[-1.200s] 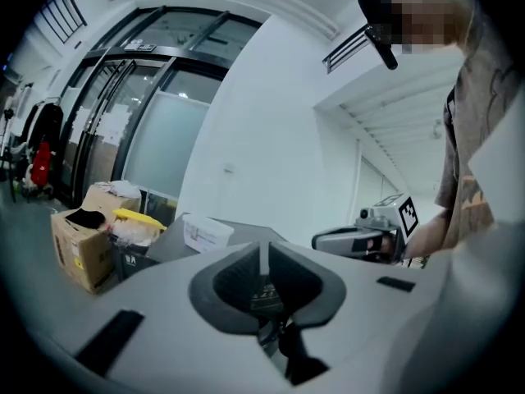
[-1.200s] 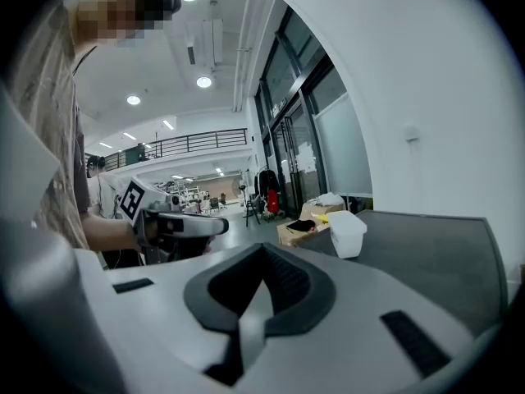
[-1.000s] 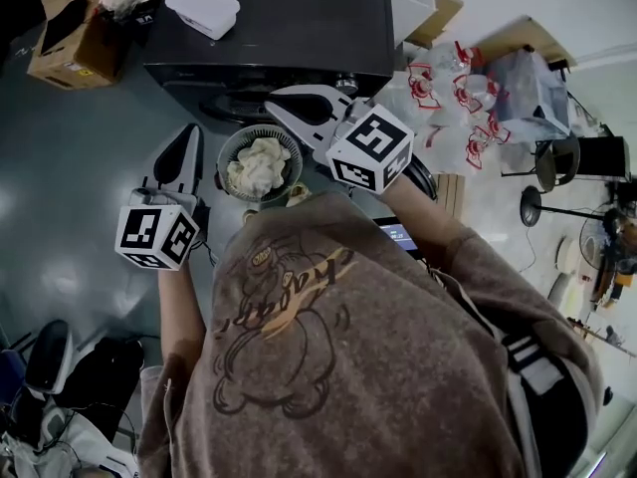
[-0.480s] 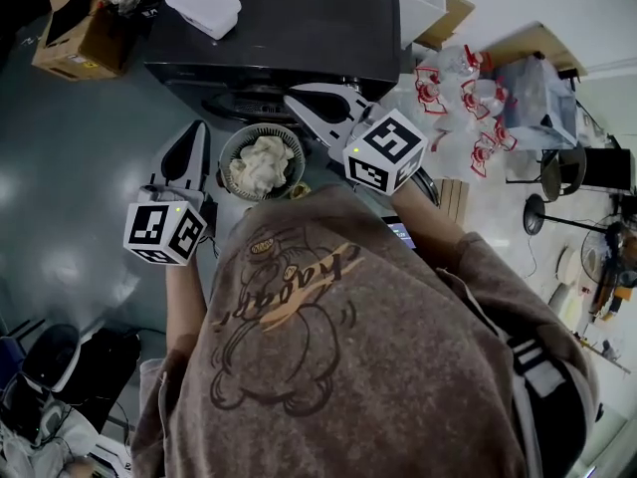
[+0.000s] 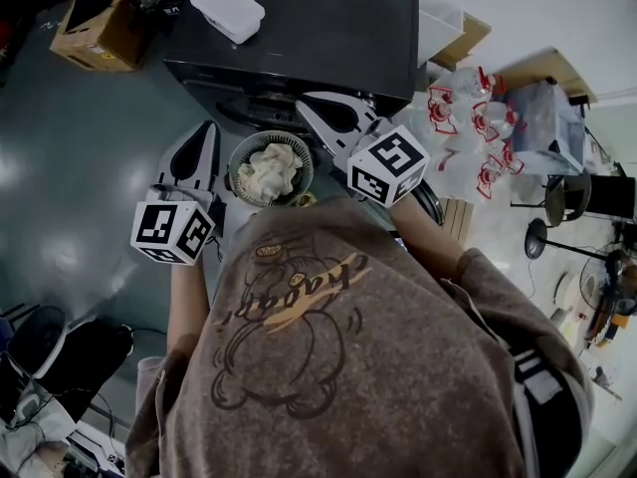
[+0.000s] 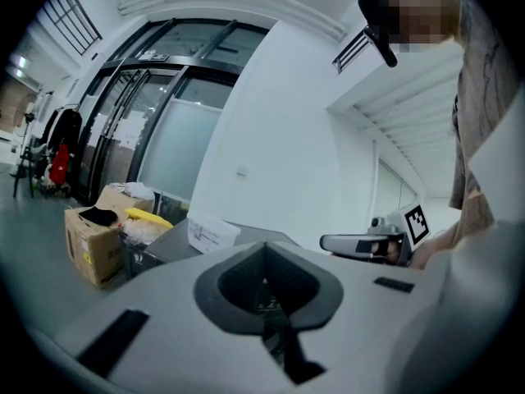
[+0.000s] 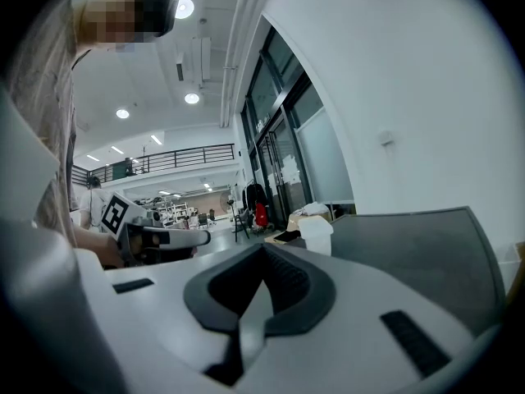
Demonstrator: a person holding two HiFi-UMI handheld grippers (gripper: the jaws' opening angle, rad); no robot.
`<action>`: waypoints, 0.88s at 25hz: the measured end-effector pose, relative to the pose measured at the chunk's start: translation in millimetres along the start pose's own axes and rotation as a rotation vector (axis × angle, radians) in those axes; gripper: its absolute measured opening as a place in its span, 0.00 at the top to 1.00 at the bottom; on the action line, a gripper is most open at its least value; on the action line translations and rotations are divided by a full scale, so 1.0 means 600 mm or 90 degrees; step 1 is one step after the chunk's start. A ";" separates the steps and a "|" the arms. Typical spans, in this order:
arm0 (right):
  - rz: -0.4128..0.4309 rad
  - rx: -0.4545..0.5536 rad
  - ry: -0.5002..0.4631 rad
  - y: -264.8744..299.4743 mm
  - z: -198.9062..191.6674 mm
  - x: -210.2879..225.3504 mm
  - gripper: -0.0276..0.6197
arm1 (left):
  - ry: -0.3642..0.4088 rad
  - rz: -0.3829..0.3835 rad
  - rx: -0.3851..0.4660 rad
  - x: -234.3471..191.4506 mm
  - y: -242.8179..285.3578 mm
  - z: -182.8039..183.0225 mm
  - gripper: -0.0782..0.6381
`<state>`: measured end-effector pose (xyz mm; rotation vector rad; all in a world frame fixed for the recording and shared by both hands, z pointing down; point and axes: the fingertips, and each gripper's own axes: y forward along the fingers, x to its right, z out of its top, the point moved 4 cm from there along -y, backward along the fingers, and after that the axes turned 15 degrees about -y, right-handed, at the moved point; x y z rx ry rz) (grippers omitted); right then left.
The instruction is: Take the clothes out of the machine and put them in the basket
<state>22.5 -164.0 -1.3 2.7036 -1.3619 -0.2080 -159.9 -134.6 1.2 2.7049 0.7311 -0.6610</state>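
A person in a brown sweatshirt (image 5: 328,366) stands in front of the black machine (image 5: 309,18) and looks down. A round basket (image 5: 242,147) sits on the shiny floor (image 5: 70,177), close to the front of the machine. The clothes (image 5: 267,167) are a pale, crumpled heap, and they lie inside the basket.

The left hand-held gripper (image 5: 206,132) is just beside the basket, on its left side. It points toward the machine. Its jaws are pressed together and there is nothing between them (in the left gripper view the two dark pads (image 6: 234,286) meet at the tips). The right hand-held gripper (image 5: 311,108) is on the other side of the basket, up near the front of the machine. Its jaw tips meet too, and it has hold of nothing. Neither hand-held gripper touches the clothes or the basket.

A small white box (image 5: 227,10) rests on top of the machine. A cardboard box (image 5: 100,23) full of odds and ends stands on the floor by the machine's left side. On the right side of the machine there is a heap of clear plastic with red bits (image 5: 478,118).
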 end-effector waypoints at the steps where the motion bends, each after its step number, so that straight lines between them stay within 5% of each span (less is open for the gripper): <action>1: 0.001 0.000 -0.001 0.001 -0.001 -0.002 0.96 | 0.000 0.002 0.002 -0.001 -0.001 0.000 0.88; 22: 0.025 0.009 -0.016 0.024 0.005 -0.026 0.97 | 0.006 0.032 0.019 -0.012 -0.028 -0.001 0.88</action>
